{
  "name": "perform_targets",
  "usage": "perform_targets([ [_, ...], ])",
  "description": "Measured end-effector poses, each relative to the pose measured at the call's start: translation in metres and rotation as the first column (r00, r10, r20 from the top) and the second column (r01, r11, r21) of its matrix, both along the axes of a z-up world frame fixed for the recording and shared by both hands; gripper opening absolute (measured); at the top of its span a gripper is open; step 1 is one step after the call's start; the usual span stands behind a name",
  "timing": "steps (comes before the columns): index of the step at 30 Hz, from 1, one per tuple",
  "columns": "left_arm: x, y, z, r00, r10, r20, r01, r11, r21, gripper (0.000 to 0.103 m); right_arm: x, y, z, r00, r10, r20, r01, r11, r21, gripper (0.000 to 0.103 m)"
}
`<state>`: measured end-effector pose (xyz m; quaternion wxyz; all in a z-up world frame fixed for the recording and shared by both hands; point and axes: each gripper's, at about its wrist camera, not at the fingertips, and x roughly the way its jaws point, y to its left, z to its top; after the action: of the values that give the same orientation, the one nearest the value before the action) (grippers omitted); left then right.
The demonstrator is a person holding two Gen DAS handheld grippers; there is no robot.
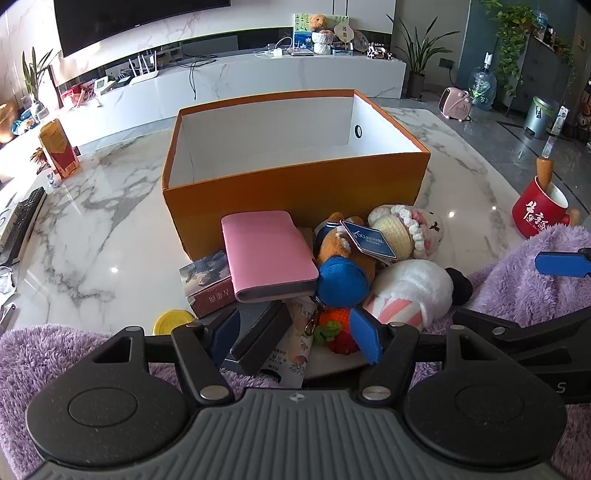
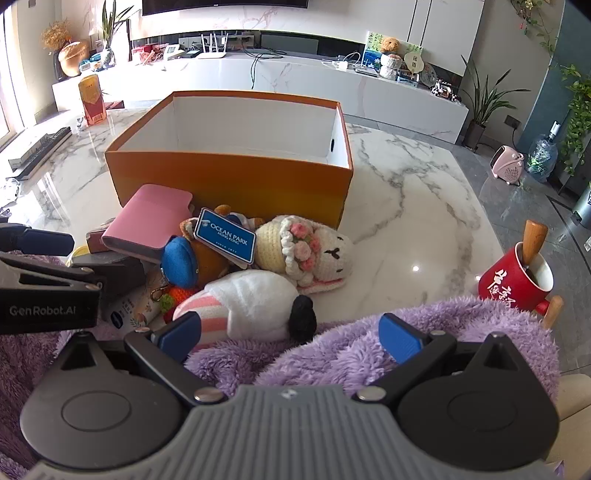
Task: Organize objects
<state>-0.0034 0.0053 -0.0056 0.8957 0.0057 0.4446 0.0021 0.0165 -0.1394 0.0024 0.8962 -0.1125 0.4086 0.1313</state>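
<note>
You're in a home living room: behind the marble worktop (image 2: 406, 192) stands a TV console (image 2: 295, 85), television (image 2: 221, 5) above it, houseplants (image 2: 484, 99) to its right.

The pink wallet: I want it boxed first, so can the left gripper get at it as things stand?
Probably yes. The pink wallet lies on top of the pile just ahead of the open left gripper, with nothing covering it.
</note>
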Motion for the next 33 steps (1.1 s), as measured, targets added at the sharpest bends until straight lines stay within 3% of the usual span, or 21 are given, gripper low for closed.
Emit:
perform_targets([
  [25,0.0,0.01,-0.005,0.999,0.018,-0.028,-0.018,1.0,-0.02,0.077,0.002,0.004,-0.005,1.0,0.016,-0.027,-0.016,1.0,0.004,0.101],
  [33,0.006,0.029,-0.004,0.999,0.033,-0.039,-0.036,0.997,-0.07,0.063,0.015,0.006,-0.01,0.997,0.032,-0.071,-0.029,0.999,0.036,0.077],
])
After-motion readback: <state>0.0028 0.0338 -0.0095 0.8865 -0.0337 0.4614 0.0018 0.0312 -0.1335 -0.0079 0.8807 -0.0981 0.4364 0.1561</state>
